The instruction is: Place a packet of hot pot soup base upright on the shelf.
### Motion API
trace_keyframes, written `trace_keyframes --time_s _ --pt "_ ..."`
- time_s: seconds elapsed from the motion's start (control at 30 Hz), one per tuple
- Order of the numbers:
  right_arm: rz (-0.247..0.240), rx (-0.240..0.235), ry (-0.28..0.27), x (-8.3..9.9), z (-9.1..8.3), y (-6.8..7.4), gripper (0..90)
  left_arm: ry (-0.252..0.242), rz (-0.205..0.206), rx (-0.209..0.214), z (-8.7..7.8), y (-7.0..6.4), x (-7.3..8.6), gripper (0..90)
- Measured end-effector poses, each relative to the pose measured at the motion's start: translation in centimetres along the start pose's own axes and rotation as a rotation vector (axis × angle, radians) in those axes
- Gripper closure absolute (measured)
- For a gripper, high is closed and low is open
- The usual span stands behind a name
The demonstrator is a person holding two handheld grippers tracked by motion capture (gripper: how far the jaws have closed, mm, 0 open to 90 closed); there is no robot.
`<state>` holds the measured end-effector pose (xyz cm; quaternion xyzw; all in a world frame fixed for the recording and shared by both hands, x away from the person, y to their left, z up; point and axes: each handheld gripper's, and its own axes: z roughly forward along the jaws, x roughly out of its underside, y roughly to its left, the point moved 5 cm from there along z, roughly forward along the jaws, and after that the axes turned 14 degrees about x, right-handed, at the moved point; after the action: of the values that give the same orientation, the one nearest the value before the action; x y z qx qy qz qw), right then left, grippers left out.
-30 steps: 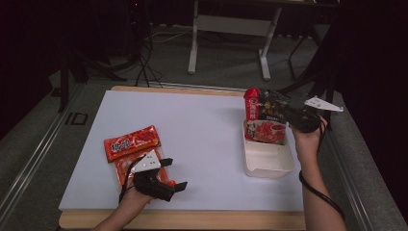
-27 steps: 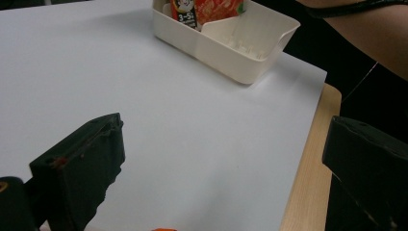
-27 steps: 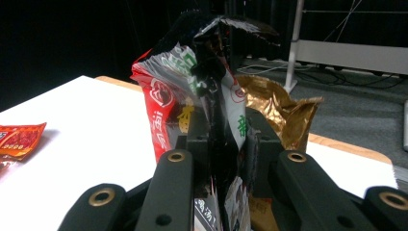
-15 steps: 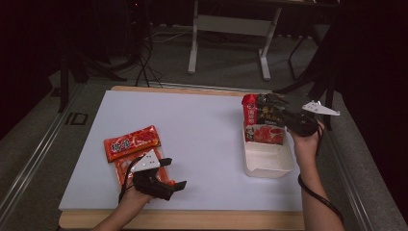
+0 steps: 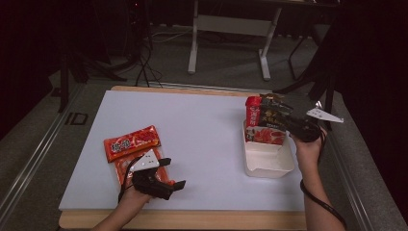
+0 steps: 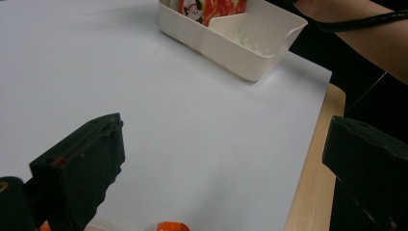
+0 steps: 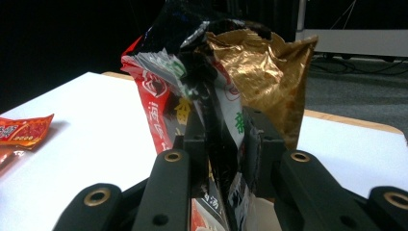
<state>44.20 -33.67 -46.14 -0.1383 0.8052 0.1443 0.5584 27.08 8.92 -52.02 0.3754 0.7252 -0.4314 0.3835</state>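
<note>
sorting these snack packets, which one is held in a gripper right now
The black-and-gold foil packet, pinched upright between the jaws of the right gripper above the white plastic bin. The two orange-red packets lie flat on the table by the open left gripper.

Count on table: orange-red snack packets, 2 — one flat (image 5: 131,143), one partly under the left gripper (image 5: 126,166). White bin (image 5: 269,166), 1. Packets at the bin: 1 red upright (image 5: 253,113), 1 black-and-gold (image 5: 271,115), 1 red inside (image 5: 264,135).
</note>
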Motion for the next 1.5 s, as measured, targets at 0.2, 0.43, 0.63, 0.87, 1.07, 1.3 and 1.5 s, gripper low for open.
trace_keyframes --time_s 0.2,0.43,0.63,0.87,1.07,1.3,1.5 --pt "0.002 0.0 -0.003 0.5 -0.5 -0.3 73.9 -0.002 0.0 0.002 -0.1 0.0 0.0 1.3" --pt "0.013 0.006 0.028 0.2 -0.4 -0.3 72.1 -0.002 -0.003 0.003 -0.1 0.1 0.0 1.3" --pt "0.052 0.031 0.047 0.5 -0.5 -0.6 55.9 -0.003 0.015 -0.004 -0.2 0.1 -0.1 1.3" --pt "0.053 0.08 0.033 -0.7 -2.5 -0.4 33.4 -0.001 0.028 -0.002 -0.1 0.2 -0.2 1.4" --pt "0.052 0.08 0.002 -1.6 -4.9 1.3 13.1 -0.009 0.006 0.012 -0.4 0.4 -0.3 1.4" --pt "0.012 0.032 -0.039 -2.0 -7.5 4.7 13.5 0.03 -0.005 0.013 -0.7 0.7 -0.5 1.4" --pt "-0.019 -0.049 -0.064 -2.2 -9.1 7.9 13.9 0.035 -0.013 -0.001 -2.0 1.4 -0.8 2.4"
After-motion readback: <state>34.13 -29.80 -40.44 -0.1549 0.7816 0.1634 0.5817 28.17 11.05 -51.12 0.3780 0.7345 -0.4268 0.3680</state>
